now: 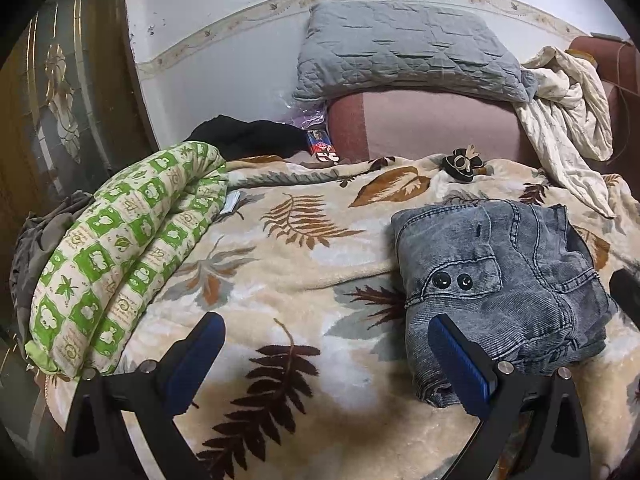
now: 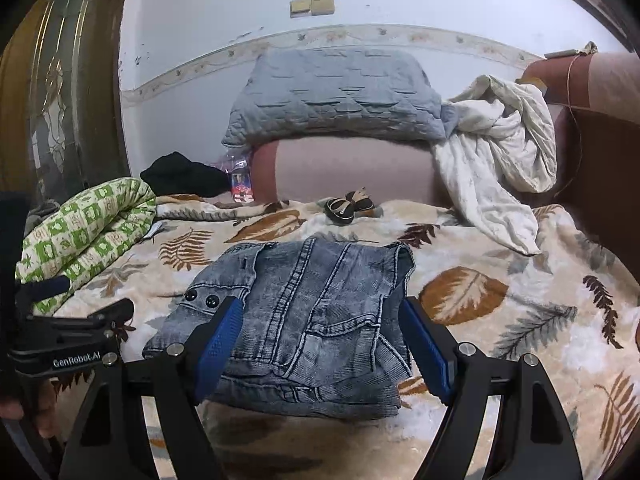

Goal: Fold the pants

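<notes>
- Denim, faded grey-blue: the pants (image 2: 304, 320) lie as a compact folded bundle on the bed's leaf-print blanket (image 2: 500, 264), toward its near edge. Two dark snap buttons show on a pocket flap at the bundle's left side.
- Handling, as judged: the cloth looks thick and fairly heavy for its bulk, soft but with stiff seams and a firm waistband. Stacked layers may slide apart or spring open if only the top one is pinched. Not fragile, not slippery.
- Where to grip, as judged: at a folded edge or a seamed corner, taking all layers together; the near hem edge facing the right wrist camera appears the best purchase.
- Right hand-held gripper (image 2: 324, 344): released, jaws spread wide to either side of the bundle's near part, nothing pinched that the frames show.
- Left hand-held gripper (image 1: 328, 360): released, jaws well apart over the blanket; its right finger overlaps the bundle's left corner in view, though contact cannot be confirmed.
- The task appears largely complete; a final flattening or squaring may remain.
- Surroundings: a rolled green-patterned quilt (image 1: 120, 256) lies well to the left; a grey quilted pillow (image 1: 408, 48) rests on the headboard behind; a white cloth (image 1: 568, 120) drapes at far right.
</notes>
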`<action>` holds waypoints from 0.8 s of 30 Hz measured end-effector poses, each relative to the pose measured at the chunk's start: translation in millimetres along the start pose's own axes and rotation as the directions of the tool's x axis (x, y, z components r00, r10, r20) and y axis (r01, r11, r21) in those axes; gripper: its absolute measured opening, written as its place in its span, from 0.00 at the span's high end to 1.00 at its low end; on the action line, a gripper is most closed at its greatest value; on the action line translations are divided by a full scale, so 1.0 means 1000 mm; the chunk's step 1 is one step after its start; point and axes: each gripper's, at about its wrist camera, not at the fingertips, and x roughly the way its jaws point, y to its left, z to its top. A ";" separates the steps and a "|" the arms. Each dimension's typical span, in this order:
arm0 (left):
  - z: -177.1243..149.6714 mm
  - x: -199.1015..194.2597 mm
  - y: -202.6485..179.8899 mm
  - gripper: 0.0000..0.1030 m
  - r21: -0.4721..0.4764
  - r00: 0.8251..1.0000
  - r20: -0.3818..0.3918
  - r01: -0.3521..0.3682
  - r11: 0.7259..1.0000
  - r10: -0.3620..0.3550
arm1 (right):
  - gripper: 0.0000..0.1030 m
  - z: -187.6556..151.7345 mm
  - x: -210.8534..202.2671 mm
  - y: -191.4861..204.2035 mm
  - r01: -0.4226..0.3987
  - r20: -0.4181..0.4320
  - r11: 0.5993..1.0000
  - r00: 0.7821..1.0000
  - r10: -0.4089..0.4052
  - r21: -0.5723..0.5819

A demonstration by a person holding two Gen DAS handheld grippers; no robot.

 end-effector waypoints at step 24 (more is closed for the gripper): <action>0.001 -0.005 -0.001 0.00 -0.004 1.000 0.010 0.015 1.000 -0.015 | 0.22 -0.009 0.001 0.010 -0.012 -0.016 0.999 1.000 0.011 -0.049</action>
